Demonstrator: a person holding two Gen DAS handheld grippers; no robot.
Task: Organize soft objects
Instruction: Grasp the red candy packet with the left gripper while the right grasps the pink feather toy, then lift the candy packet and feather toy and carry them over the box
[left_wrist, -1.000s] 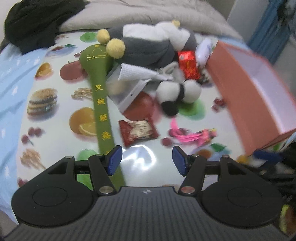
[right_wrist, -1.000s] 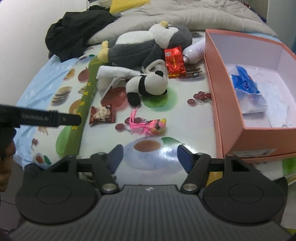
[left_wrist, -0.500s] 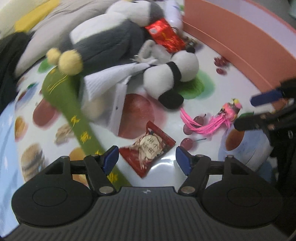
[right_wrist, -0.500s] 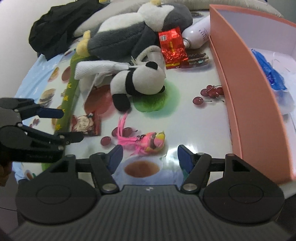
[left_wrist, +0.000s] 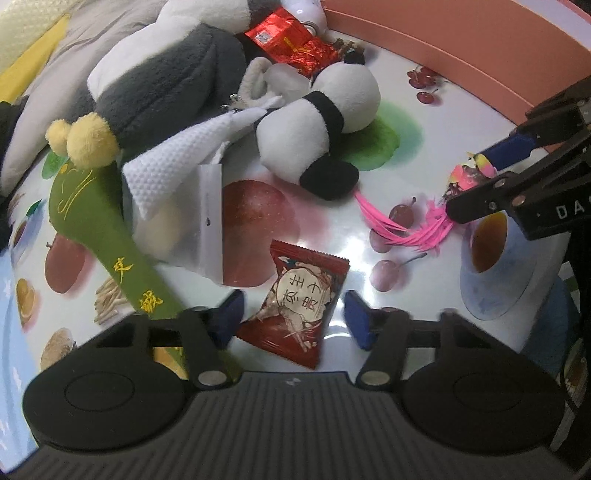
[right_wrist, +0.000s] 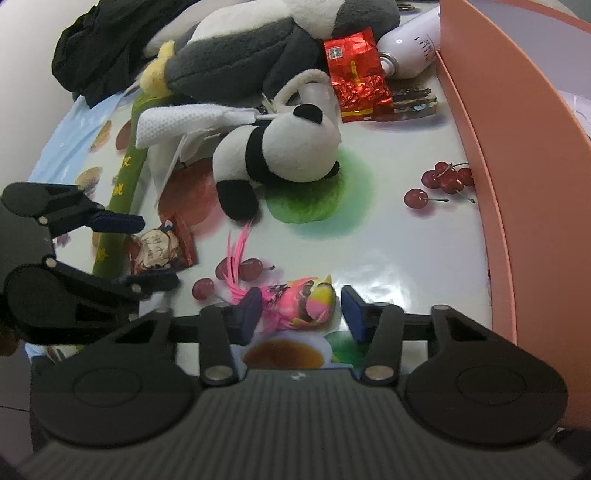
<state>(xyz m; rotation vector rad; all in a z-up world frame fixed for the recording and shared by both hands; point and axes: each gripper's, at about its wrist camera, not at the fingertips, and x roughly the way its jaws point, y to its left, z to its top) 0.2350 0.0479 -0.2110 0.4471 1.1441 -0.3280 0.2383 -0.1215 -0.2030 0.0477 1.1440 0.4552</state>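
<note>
My left gripper (left_wrist: 293, 317) is spread wide around a dark red snack packet (left_wrist: 295, 306) with Chinese characters on its round label, gripping nothing; my right gripper (right_wrist: 301, 312) is equally wide, its fingers either side of the pink feathered bird toy (right_wrist: 299, 301) on the fruit-printed surface (right_wrist: 388, 236). Beyond lie a green padded stick (left_wrist: 107, 236) embroidered in yellow characters, the panda plush (right_wrist: 280, 155), a red foil packet (right_wrist: 354, 77), and the pink box (right_wrist: 517, 155)

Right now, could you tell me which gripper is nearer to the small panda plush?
Neither clearly. The left gripper straddles the red snack packet, the right gripper straddles the pink feathered toy; both are open, short of the panda plush.
</note>
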